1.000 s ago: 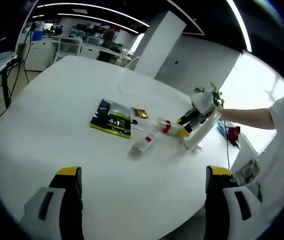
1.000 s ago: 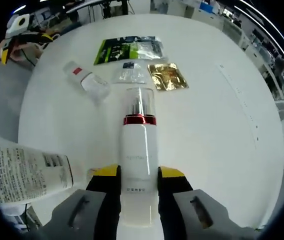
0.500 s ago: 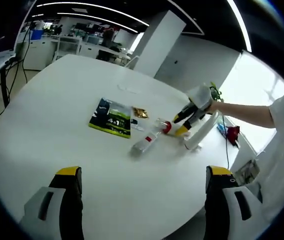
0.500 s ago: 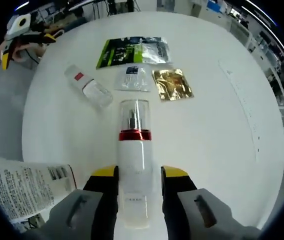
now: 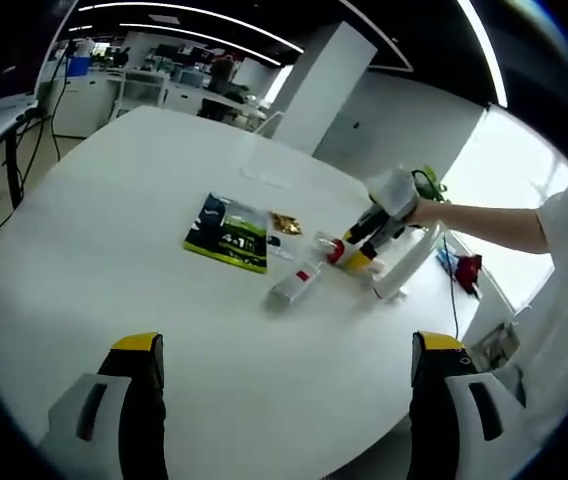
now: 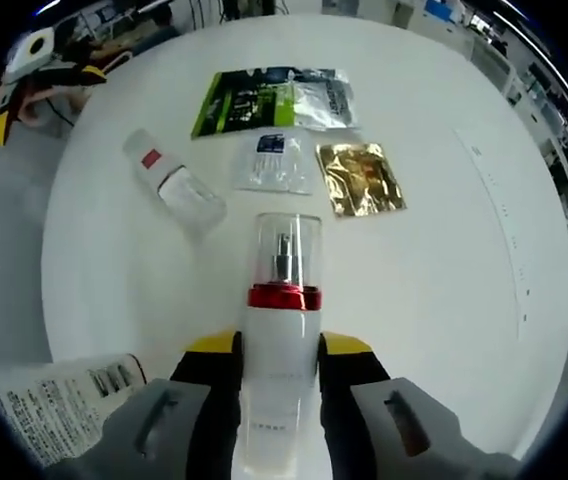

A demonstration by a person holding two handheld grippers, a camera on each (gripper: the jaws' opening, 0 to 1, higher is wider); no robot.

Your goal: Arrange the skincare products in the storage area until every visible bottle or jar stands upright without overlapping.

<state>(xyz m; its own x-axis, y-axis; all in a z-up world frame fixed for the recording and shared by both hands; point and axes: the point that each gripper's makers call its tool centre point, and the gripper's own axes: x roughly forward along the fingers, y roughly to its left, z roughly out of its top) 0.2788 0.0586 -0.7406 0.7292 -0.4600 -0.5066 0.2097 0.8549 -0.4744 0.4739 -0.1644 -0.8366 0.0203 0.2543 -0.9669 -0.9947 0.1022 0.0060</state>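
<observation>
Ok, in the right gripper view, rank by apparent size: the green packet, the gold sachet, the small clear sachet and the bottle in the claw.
1. Bottle, but it is nearest the camera, so unsure.
2. Green packet.
3. Gold sachet and clear sachet look alike.

Desk: plain white; pump bottle: white body, red collar, clear cap; lying bottle: clear with red label; sachets: one gold, one clear; pouch: black, green, white; right tool: grey, yellow-tipped.

Open-plan office: desks, ceiling light strips.
</observation>
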